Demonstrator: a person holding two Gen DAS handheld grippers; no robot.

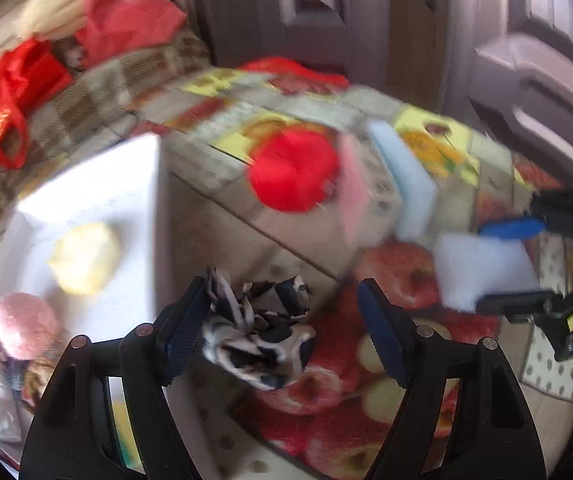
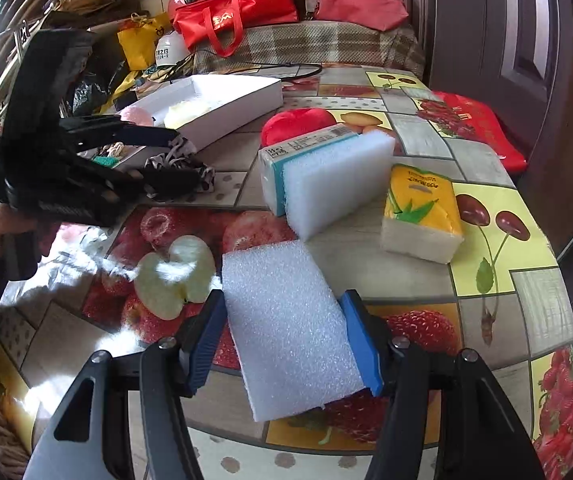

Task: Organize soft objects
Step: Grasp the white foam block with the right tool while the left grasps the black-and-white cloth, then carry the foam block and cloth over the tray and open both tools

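We have two soft things in hand at once. Our right gripper (image 2: 282, 344) is clamped across the near white foam pad (image 2: 286, 328), both blue pads pressed to its sides, with the pad low over the fruit-print tablecloth (image 2: 486, 280). Our left gripper (image 1: 284, 320) stands with its jaws apart around the black-and-white scrunchie (image 1: 258, 336); one finger touches the fabric, the other is clear of it, so we judge it not yet gripped. The scrunchie lies just beside the white box (image 2: 242, 100), which we take for the place to put things. Two pieces sit in it: a pale yellow puff (image 1: 84, 258) and a pink puff (image 1: 24, 324), so we judge the sorting begun but well short of done. Left out on the cloth are the red plush (image 1: 292, 170), a second foam block (image 2: 338, 184) leaning on a blue-edged packet (image 2: 306, 144), and a yellow tissue pack (image 2: 420, 212). Whether the packet and tissues count as soft things we cannot say.
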